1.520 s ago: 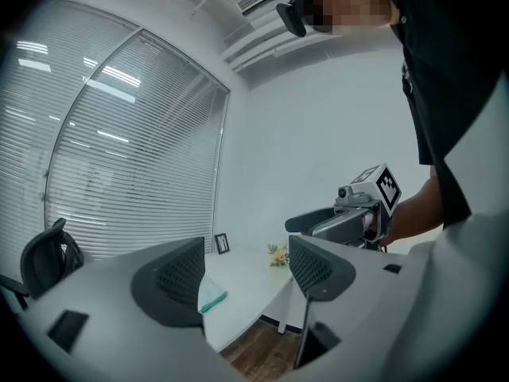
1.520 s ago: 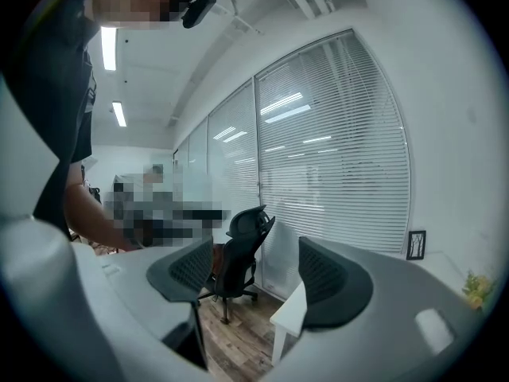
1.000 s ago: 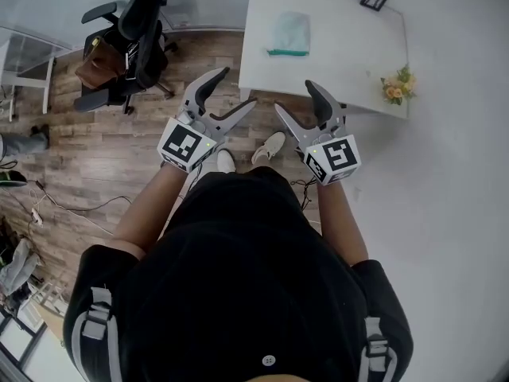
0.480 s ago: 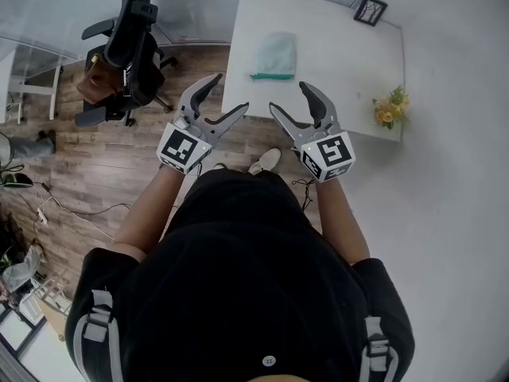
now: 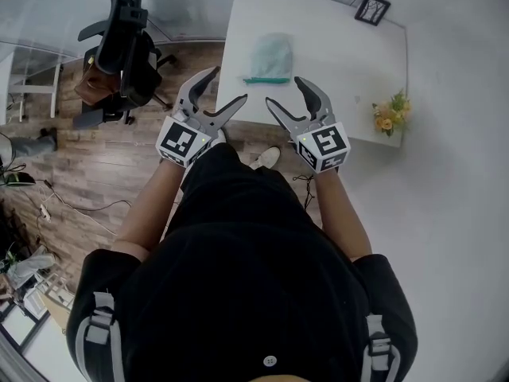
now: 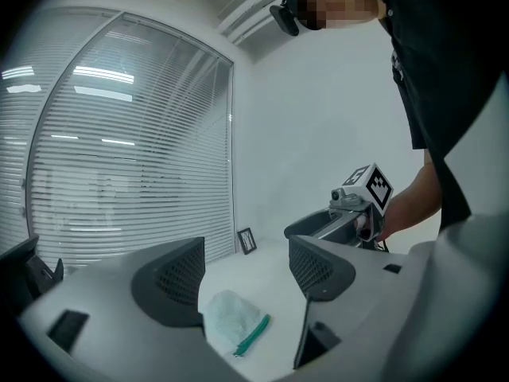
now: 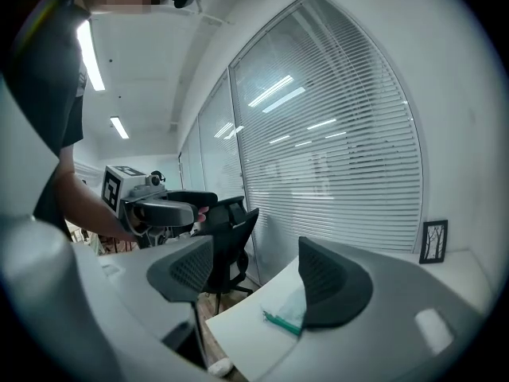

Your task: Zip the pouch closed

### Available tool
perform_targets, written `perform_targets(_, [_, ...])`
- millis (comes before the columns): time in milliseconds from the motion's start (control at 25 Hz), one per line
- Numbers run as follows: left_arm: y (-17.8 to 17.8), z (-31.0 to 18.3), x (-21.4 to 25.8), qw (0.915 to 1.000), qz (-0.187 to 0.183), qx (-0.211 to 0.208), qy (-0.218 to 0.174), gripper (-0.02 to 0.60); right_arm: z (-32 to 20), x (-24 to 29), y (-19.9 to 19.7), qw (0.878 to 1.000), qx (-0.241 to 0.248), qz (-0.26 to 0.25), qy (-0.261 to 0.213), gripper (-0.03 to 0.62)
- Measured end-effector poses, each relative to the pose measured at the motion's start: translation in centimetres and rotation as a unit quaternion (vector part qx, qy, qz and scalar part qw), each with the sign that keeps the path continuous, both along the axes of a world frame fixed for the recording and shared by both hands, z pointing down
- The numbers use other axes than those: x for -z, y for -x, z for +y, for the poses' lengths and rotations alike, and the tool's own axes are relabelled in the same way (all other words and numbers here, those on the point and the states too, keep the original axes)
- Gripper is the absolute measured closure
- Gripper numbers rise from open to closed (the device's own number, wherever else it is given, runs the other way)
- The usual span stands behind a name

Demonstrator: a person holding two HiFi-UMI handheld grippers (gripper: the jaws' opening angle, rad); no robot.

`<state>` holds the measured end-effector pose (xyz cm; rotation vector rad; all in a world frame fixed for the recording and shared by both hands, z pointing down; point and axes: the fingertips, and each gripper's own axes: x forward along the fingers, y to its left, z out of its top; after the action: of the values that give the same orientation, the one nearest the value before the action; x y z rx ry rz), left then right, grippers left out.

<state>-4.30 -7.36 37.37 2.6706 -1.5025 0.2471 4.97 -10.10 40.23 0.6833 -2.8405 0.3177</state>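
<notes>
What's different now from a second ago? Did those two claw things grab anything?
The person has moved closer to the table, bringing the left gripper and the right gripper forward, nearer the pouch. Nothing was taken hold of or let go. Both grippers stay open and empty, and the pouch lies untouched where it was.

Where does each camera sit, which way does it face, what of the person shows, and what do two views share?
Head view: on the person's head, looking down at the table and pouch; torso, forearms, the open left claw and right claw show.
Left gripper view: on the left claw, facing the pouch; the right claw and forearm show.
Right gripper view: on the right claw, facing the table edge; the left claw shows.
Shared: the pouch.
</notes>
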Motion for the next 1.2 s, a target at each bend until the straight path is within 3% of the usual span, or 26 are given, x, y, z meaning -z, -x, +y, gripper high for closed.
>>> perform_targets(360, [4.4,-4.6,-4.9,0.9979,-0.009,-0.04,0.051,0.264,-3.4,-4.1,3.1,0.998,-0.045,0.039,0.031,0.247])
perform_targets(520, [5.5,-6.4,-8.3,0.9935,-0.031,-0.071,0.083,0.264,-4.8,-6.4,4.5,0.995,-0.066,0.054,0.049,0.247])
perform_targets(960, [5.6,-7.5,-18.8,0.9678,-0.098,-0.161,0.167,0.264,-6.3,-13.8,6.7,0.985,-0.1,0.088,0.111,0.249])
perform_targets(1200, [5.1,-7.5,-23.9,0.9528,-0.12,-0.188,0.206,0.265,-6.0,-18.0,6.8,0.978,-0.11,0.106,0.145,0.249])
